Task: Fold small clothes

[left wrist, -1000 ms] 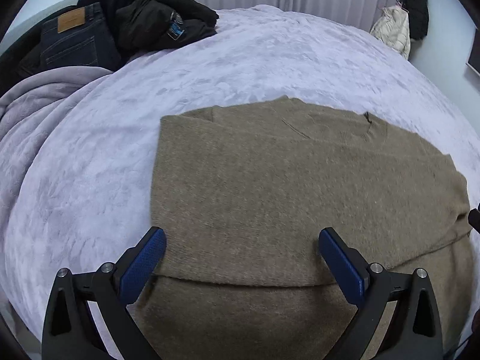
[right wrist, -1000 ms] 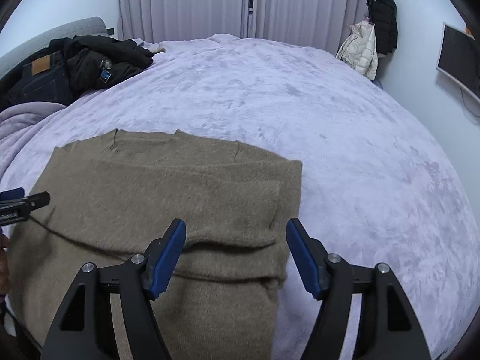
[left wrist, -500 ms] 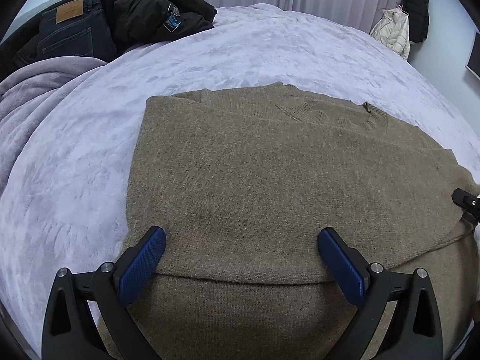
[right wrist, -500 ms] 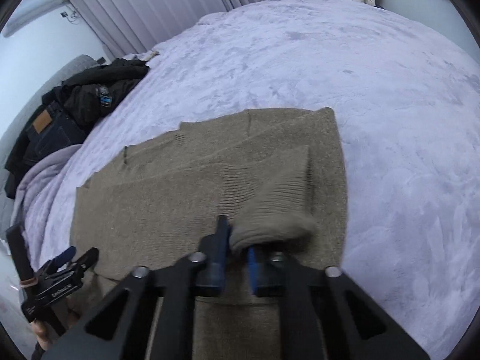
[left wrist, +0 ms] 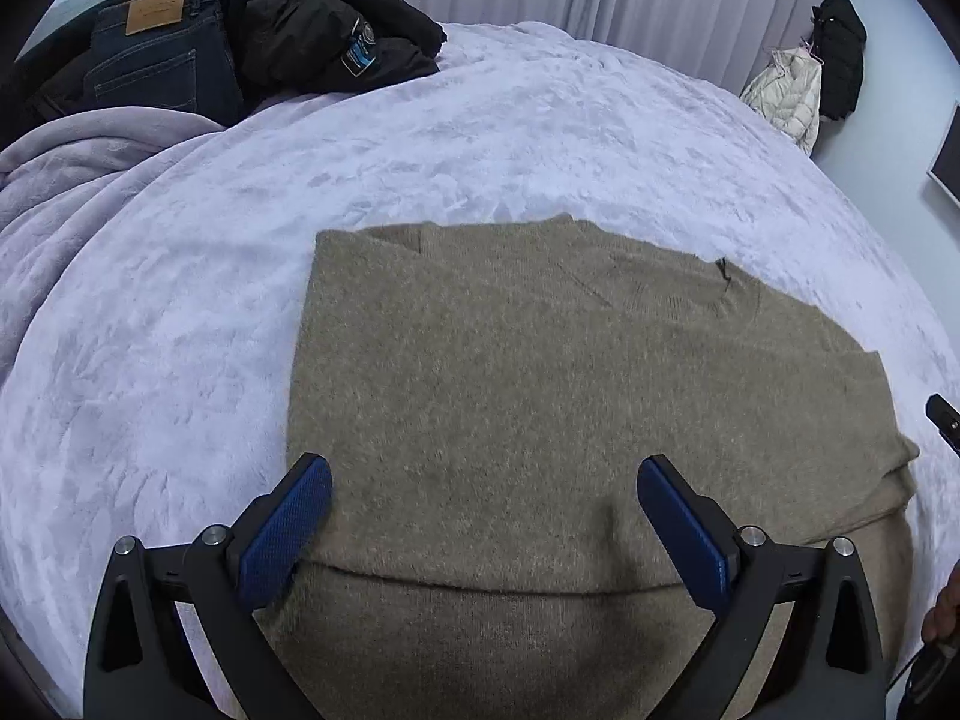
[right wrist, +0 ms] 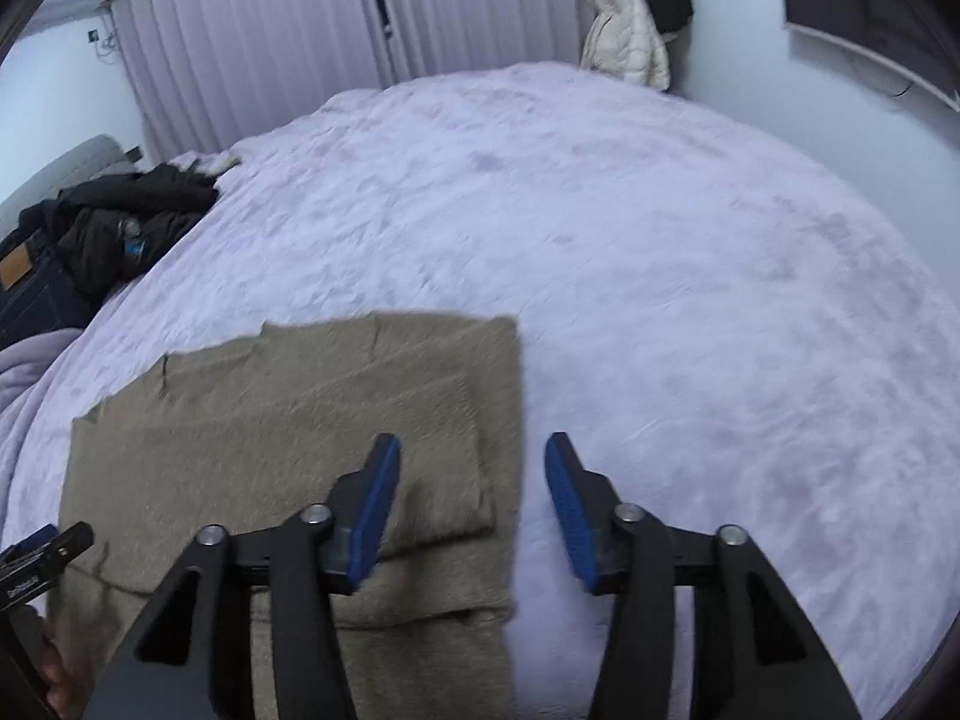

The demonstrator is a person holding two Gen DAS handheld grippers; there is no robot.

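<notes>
The left gripper [left wrist: 483, 495] hangs wide above the brown sweater [left wrist: 570, 396] near the bed's [left wrist: 540, 138] near edge. Only the right view shows the right gripper [right wrist: 474, 471] opening over the folded sleeve [right wrist: 432, 468], gripping nothing.

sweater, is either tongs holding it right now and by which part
Nothing is held. The left tongs stand open above the sweater; the right tongs are opening over its right edge, pads clear of it.

The right wrist view is smeared by motion, so the knit of the brown sweater [right wrist: 288, 420] cannot be made out there. Its near hem runs off the bottom edge in both views. Of the right hand-held gripper [left wrist: 945, 420], the left wrist view shows only a dark tip at the right edge
</notes>
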